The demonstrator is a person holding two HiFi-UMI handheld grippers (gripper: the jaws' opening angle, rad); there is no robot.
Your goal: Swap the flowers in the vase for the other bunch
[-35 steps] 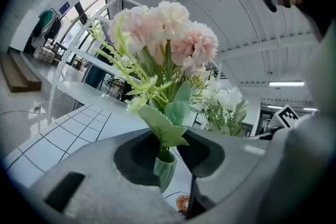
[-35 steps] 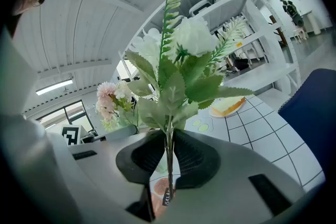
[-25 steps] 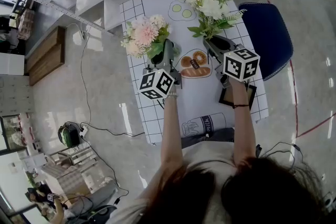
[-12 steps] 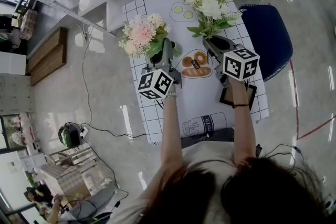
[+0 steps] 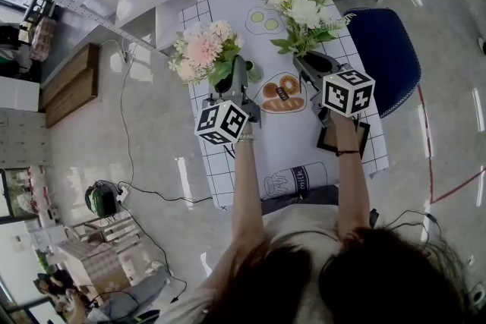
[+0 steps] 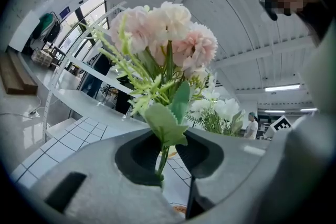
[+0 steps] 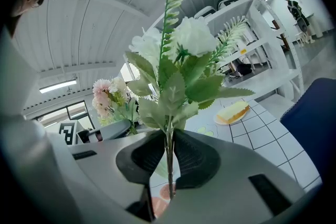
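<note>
On the floor at the far left lie wooden boards (image 5: 68,83), with a thin cable (image 5: 125,155) trailing past them toward the worktop (image 5: 292,136), which is covered by a white gridded sheet printed with food drawings. Over the worktop's left edge, the pink bunch (image 5: 201,49) (image 6: 168,34) stands upright in the left gripper (image 5: 237,76) (image 6: 167,160). That gripper's jaws are drawn in close on the thin green stem, the pads pressing it from both sides, with a toothed leaf sitting just above them. The marker cube rides behind, near the person's wrist. Further right, the white bunch (image 5: 304,4) (image 7: 184,50) is up over the far right part of the worktop, clamped by its stems in the right gripper (image 5: 305,63) (image 7: 169,165). Its jaws are likewise narrowed onto the stalks, with leaves fanning out directly above. The two bunches are side by side but apart, neither touching the other. Below the right wrist, a black-edged square (image 5: 343,140) lies flat on the worktop. A blue chair (image 5: 391,57) stands just beside the worktop's right edge. No view shows the vase clearly.
</note>
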